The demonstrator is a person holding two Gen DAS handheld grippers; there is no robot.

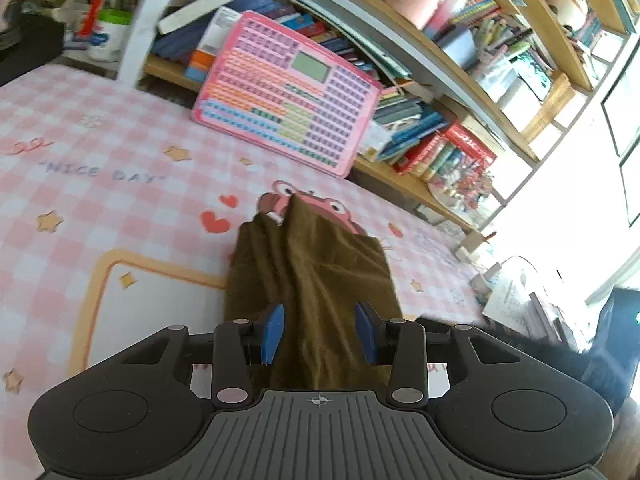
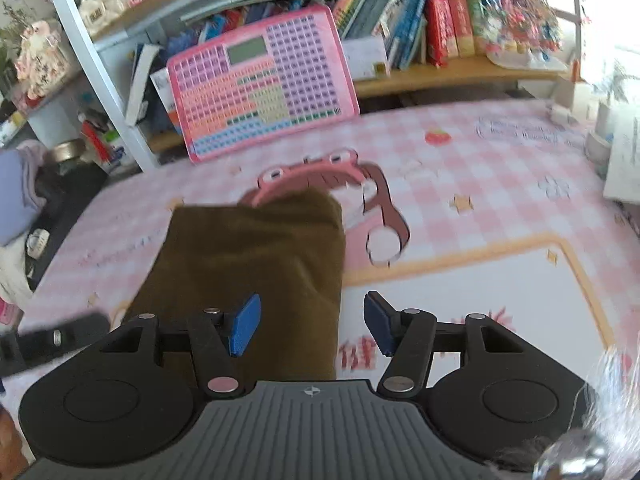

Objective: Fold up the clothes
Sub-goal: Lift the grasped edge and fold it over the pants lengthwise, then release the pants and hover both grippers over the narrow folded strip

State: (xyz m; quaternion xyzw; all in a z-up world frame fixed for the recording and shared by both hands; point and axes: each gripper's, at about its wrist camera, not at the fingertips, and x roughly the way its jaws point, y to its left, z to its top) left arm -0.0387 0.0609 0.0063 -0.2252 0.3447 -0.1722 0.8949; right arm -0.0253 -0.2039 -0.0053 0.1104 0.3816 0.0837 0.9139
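An olive-brown garment (image 1: pixel 312 272) lies folded into a narrow, wrinkled strip on the pink checked mat (image 1: pixel 80 140). My left gripper (image 1: pixel 320 332) hovers over its near end. Its blue pads (image 1: pixel 274 332) stand apart on either side of the cloth and do not press on it. In the right wrist view the same garment (image 2: pixel 256 256) stretches away over the mat (image 2: pixel 500 184). My right gripper (image 2: pixel 312 328) is open above the garment's right edge. One pad (image 2: pixel 244 330) is over the cloth and the other is over the bare mat.
A pink toy keyboard tablet (image 1: pixel 288 92) (image 2: pixel 260 84) leans against the bookshelf (image 1: pixel 440 128) at the mat's far edge. Papers and small items (image 2: pixel 620 152) crowd the right side. A black object (image 2: pixel 56 338) lies at the mat's near left.
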